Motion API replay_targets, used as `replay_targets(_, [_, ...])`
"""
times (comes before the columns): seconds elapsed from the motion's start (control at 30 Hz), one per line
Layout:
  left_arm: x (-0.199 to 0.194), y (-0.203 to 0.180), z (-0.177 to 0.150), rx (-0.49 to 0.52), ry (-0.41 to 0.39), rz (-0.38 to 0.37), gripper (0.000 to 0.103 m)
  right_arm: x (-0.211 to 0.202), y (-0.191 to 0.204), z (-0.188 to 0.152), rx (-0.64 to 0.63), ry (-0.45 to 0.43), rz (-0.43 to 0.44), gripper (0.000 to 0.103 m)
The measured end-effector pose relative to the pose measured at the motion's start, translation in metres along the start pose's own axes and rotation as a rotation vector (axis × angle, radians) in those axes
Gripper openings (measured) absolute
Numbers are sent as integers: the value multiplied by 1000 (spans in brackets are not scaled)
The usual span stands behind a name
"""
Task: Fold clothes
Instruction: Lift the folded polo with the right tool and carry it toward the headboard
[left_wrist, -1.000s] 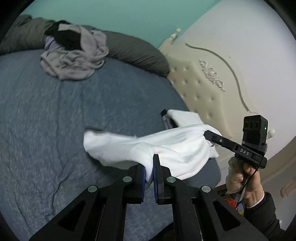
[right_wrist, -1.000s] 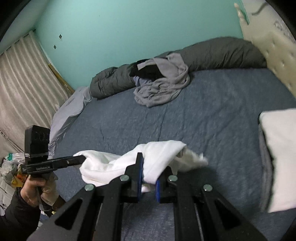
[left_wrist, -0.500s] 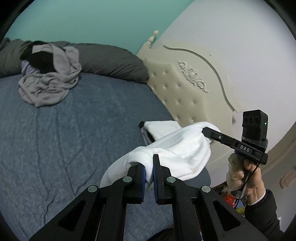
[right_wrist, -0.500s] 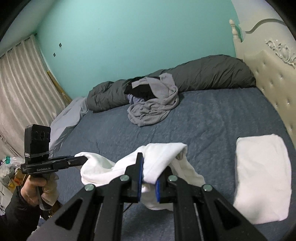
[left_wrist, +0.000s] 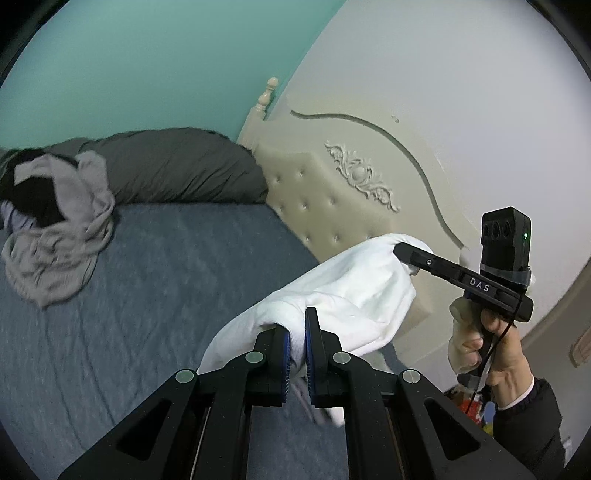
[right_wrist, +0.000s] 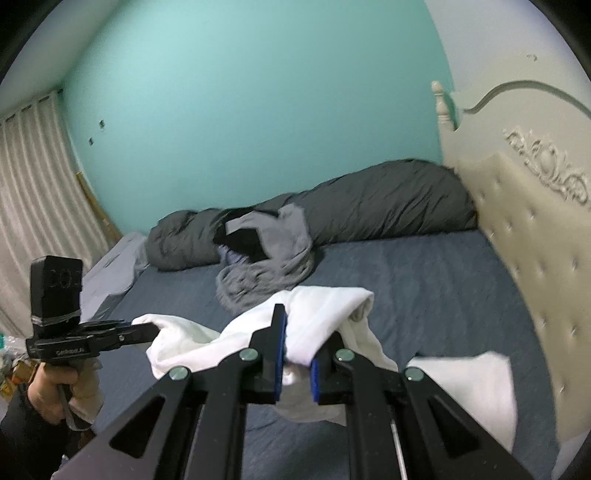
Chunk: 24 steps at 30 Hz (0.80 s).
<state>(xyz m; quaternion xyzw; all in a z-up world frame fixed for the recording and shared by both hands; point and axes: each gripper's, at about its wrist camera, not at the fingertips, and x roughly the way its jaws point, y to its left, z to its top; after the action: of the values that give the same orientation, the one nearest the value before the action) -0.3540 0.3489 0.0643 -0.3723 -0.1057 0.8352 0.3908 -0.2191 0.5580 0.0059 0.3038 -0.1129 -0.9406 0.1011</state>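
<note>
One bunched, sagging white garment (left_wrist: 354, 291)

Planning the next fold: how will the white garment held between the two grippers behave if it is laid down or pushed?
The white garment is probably floppy: it sags between the left gripper and right gripper. It seems light, bunching loosely. Pushed across the blue bedsheet, it would likely wrinkle rather than slide flat.
</note>
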Motion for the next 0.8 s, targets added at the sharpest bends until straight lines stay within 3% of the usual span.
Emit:
replay_targets(0.23, [80, -21, 64, 26, -7, 5, 7, 26, -71, 40, 0, -35, -120, 10])
replay_targets(0.47, [168, -34, 97, 53, -4, 20, 7, 39, -135, 65, -10, -96, -300, 10])
replay_targets(0.57, [204, -42, 83, 66, 37, 2, 7, 41, -159, 52, -28, -81, -338, 10])
replay_targets(0.67, [235, -47, 50, 59, 97, -35, 7, 41, -181, 29, -7, -38, -349, 10])
replay_targets(0.8, [250, -51, -4, 51, 157, -71, 7, 28, -203, -28, 31, 18, -322, 10])
